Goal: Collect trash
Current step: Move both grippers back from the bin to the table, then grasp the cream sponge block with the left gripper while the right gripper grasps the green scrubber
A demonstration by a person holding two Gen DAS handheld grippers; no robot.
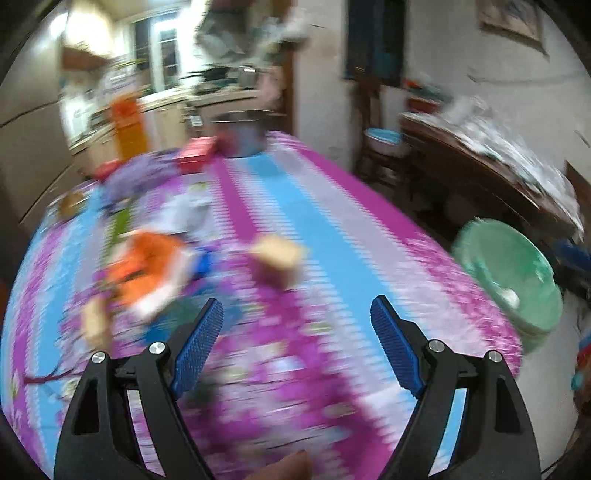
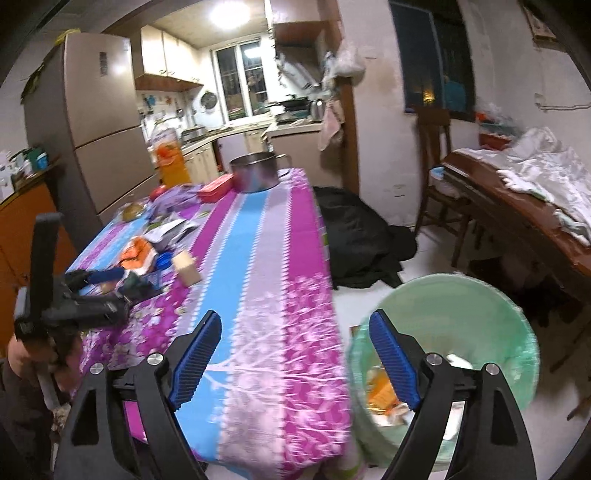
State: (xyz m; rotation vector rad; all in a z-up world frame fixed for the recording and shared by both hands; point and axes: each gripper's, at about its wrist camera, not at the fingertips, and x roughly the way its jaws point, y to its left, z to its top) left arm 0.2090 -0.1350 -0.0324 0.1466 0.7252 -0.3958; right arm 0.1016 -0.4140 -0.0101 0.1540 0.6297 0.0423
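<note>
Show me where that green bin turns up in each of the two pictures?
Left wrist view: the bin sits at the right edge, beyond the table's right side, blurred.
Right wrist view: the bin is at lower right, on the floor beside the table, partly behind the right claw's finger, with trash inside.
Shared landmark: the steel pot at the table's far end.

— What's the room like from where I'm steering?

— I see a kitchen at the far end: a round ceiling light (image 2: pixel 229 14) glowing, a window (image 2: pixel 242 79) behind the counter, pale wall cupboards (image 2: pixel 166 59), a tall fridge (image 2: pixel 98 118) on the left.

— And the right?

— White walls, a dark window (image 2: pixel 432 59), a wooden chair (image 2: pixel 437 166) beside a brown wooden table (image 2: pixel 524 221), and a pale tiled floor (image 2: pixel 424 258).
</note>
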